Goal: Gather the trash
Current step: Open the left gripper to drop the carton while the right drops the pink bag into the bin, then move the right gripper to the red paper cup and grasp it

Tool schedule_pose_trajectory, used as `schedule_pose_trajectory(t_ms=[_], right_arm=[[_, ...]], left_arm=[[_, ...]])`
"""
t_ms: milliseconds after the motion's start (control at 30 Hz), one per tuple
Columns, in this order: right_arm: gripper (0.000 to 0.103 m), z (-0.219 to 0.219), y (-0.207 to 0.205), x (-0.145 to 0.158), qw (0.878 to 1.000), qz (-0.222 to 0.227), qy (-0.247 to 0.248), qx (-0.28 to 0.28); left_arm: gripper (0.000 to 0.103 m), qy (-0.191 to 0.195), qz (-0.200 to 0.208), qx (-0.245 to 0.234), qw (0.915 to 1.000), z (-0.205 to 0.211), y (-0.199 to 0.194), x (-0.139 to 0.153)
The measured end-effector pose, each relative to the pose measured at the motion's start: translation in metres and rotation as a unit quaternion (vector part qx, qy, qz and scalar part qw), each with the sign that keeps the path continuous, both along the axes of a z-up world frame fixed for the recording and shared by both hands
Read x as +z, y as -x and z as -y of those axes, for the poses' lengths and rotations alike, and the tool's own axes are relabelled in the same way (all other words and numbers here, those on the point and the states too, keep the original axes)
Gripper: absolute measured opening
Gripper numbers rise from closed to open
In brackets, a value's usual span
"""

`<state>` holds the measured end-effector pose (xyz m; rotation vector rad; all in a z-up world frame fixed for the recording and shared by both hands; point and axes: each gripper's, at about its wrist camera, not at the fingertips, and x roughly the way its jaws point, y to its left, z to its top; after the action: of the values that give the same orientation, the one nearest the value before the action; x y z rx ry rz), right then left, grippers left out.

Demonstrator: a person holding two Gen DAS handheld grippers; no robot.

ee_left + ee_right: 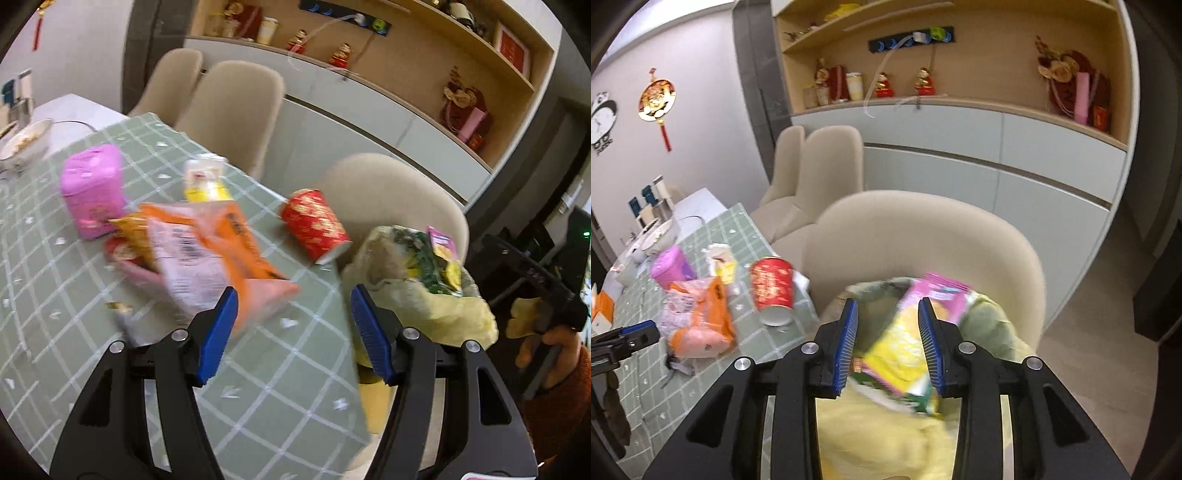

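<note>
A yellow-green trash bag [417,291] hangs open off the table's right edge, with wrappers inside; it also shows in the right wrist view [886,424]. On the green checked tablecloth [258,387] lie an orange and pink snack bag [207,251], a tipped red paper cup [314,225], a pink carton [92,188] and a yellow-white packet [205,177]. My left gripper [291,332] is open above the table edge, empty. My right gripper [888,343] is open over the bag mouth, a yellow-pink wrapper [916,332] between its fingers, not clamped.
Beige chairs [923,240] stand along the table's far side, one right behind the bag. A bowl [26,142] and small items sit at the table's far left end. A cabinet with shelves [997,147] lines the wall. Crumbs and scraps lie on the cloth.
</note>
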<state>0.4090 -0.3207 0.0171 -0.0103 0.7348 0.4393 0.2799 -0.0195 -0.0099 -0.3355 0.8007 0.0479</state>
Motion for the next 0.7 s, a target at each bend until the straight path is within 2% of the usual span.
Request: schedule_pose_trajectory(t_ms=[200, 300, 367, 400, 433, 533, 700], right_arm=[[0.033, -0.06, 0.01, -0.004, 0.997, -0.019, -0.027, 0.074], [0.033, -0.1, 0.005, -0.014, 0.992, -0.039, -0.022, 0.115], [0.039, -0.124, -0.002, -0.022, 0.99, -0.056, -0.01, 0.131], [0.048, -0.134, -0.007, -0.025, 0.989, -0.062, -0.006, 0.137], [0.055, -0.142, -0.009, -0.028, 0.988, -0.066, -0.002, 0.142], [0.055, -0.167, -0.021, -0.038, 0.987, -0.065, 0.019, 0.145], [0.055, -0.194, -0.057, -0.061, 0.989, -0.078, 0.059, 0.111]], left_arm=[[0.06, -0.011, -0.004, 0.042, 0.999, -0.039, 0.02, 0.0], [0.06, -0.02, -0.002, 0.049, 0.9986, -0.053, 0.028, 0.002], [0.06, -0.024, -0.001, 0.053, 0.9983, -0.064, 0.03, 0.003], [0.06, -0.024, -0.001, 0.055, 0.9982, -0.07, 0.031, 0.002], [0.06, -0.023, -0.001, 0.058, 0.9981, -0.076, 0.032, 0.002], [0.06, -0.012, -0.002, 0.069, 0.9976, -0.095, 0.034, -0.004], [0.06, 0.009, -0.011, 0.087, 0.9961, -0.12, 0.033, -0.02]])
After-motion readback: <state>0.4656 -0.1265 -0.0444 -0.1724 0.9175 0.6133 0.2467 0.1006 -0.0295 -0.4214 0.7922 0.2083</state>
